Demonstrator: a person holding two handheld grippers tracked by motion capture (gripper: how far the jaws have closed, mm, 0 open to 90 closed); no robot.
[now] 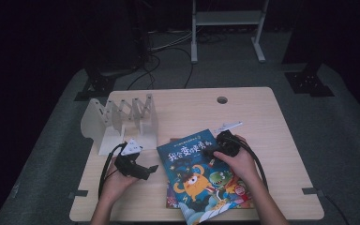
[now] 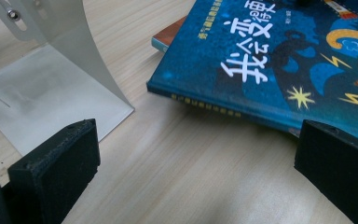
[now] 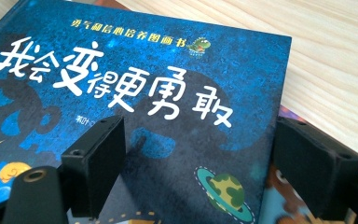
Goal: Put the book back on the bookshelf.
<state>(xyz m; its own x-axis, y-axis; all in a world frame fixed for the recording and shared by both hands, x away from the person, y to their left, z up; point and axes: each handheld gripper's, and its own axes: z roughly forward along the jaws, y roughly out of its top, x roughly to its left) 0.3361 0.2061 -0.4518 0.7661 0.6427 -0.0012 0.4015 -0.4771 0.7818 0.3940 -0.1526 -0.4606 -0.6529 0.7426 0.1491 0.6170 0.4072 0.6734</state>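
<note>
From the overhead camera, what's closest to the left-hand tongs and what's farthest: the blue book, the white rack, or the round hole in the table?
1. Blue book, just right of the left tongs.
2. White rack, behind them at the table's left.
3. Round hole, at the far edge.

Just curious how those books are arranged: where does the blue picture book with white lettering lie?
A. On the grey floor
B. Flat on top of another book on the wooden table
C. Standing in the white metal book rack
B: the blue picture book lies flat, with another book's orange-edged corner peeking from beneath.
</note>
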